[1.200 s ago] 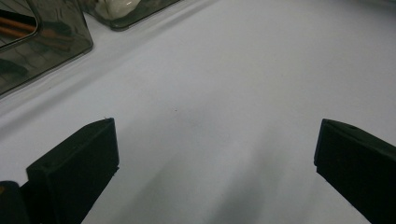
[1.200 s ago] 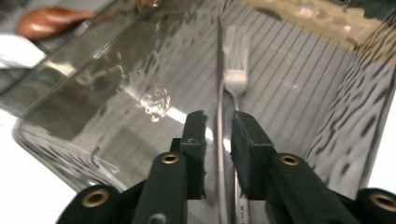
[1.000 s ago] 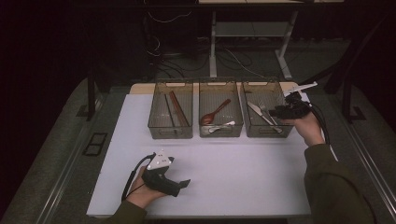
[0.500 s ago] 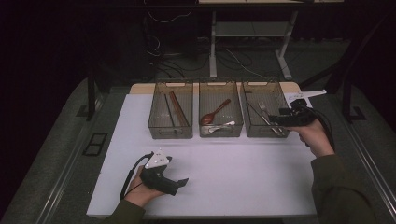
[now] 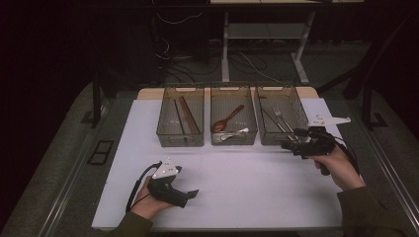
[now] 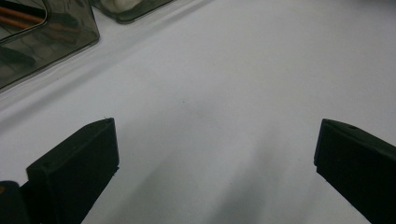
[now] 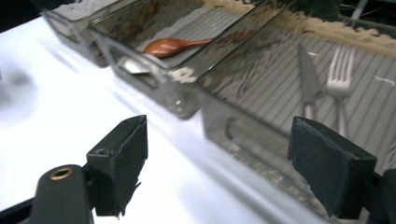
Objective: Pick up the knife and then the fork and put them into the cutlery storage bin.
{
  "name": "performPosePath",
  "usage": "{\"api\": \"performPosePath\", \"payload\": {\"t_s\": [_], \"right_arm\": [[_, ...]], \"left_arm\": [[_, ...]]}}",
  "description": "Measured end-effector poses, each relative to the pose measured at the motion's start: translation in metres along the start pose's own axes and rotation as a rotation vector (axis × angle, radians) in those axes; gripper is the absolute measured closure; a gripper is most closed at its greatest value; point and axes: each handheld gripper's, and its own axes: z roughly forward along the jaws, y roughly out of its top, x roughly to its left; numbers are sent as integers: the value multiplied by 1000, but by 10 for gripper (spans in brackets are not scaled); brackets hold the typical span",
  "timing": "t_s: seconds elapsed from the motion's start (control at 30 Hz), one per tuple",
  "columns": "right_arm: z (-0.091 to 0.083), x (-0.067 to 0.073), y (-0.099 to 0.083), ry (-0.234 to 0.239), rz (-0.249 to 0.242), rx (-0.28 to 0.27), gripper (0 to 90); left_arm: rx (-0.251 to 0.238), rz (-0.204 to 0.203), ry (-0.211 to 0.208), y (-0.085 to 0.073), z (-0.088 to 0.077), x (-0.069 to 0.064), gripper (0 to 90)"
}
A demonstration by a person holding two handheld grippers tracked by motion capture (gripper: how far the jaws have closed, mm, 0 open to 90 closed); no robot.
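Three clear bins stand in a row at the back of the white mat [image 5: 247,182]. The right bin [image 5: 272,138] holds a fork [image 5: 278,116] and a knife [image 5: 268,117]; the right gripper view shows that fork [image 7: 340,79] and knife [image 7: 308,74] through the bin wall. My right gripper [image 5: 287,145] hovers just off this bin's front right corner, pointing left. Its jaws have just been opening and stand open [image 7: 217,123] with nothing between them. My left gripper [image 5: 191,195] rests on the mat at the near left, open [image 6: 217,126] over bare mat.
The middle bin [image 5: 233,140] holds a wooden spoon [image 5: 228,118] and a white spoon [image 5: 235,134]. The left bin [image 5: 180,140] holds chopsticks [image 5: 188,114]. Dark floor, table legs and cables lie beyond the table's back edge.
My right gripper has drawn back from above the right bin towards the person, to the bin's front right corner. The left gripper has kept still.
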Motion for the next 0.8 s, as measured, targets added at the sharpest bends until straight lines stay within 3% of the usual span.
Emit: {"api": "performPosePath", "payload": {"t_s": [0.3,0.5,0.67,0.8], "right_arm": [[-6,24,-34,22,-53,-7,182],[-11,32,-55,36,-49,-17,181],[-14,37,-71,45,-13,-32,181],[-13,45,-80,49,-28,-15,181]], "left_arm": [[-4,5,-2,0,0,-1,0],[-9,2,-1,0,-1,-1,0],[-8,5,-2,0,-1,-1,0],[-6,8,-2,0,-1,-1,0]]}}
